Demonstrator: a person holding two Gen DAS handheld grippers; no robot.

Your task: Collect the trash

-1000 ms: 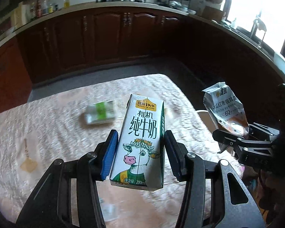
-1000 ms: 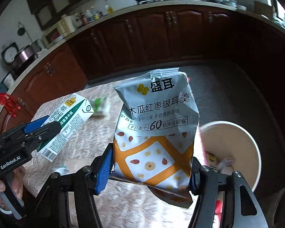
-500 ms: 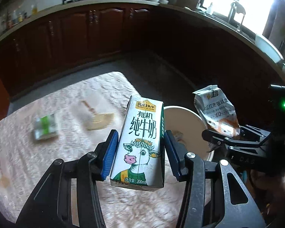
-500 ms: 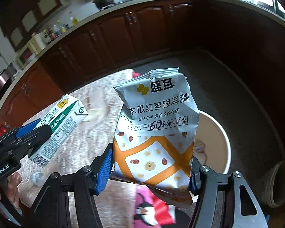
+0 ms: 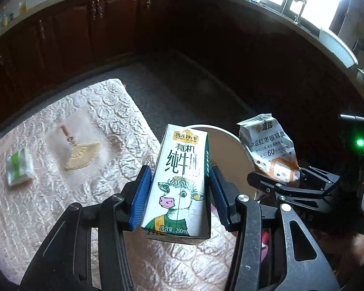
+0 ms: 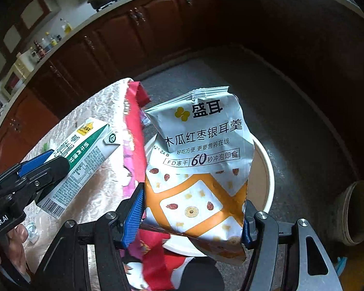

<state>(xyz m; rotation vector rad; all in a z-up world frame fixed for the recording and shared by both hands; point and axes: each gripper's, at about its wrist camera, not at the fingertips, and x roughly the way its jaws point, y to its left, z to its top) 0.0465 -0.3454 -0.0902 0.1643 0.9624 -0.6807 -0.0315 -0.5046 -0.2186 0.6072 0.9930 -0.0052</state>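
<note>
Two pieces of trash are already in hand, and neither has been dropped yet. The left claw (image 5: 179, 194) is clamped on a small milk carton (image 5: 182, 184), upright between its blue pads, with the rim of the white bin (image 5: 227, 137) showing just behind the carton and slightly to its right. The right claw (image 6: 193, 214) pinches the lower part of a crinkled snack bag (image 6: 201, 165), which stands up between its fingers directly in front of the same bin (image 6: 267, 169); the bin's opening lies beyond and below the bag.

Judging by this, both loads are close to the drop, and the release is what remains for them. More is left after that: on the quilted tablecloth (image 5: 48, 206), well to the left of the left claw, lie a small green-and-white packet (image 5: 19, 167) and a flat tan fan-shaped scrap (image 5: 81, 156).

Both claws are held level and point forward, side by side, the left one over the table's edge and the right one out past it, beside a red cloth (image 6: 136, 131) hanging at the table's side.
</note>
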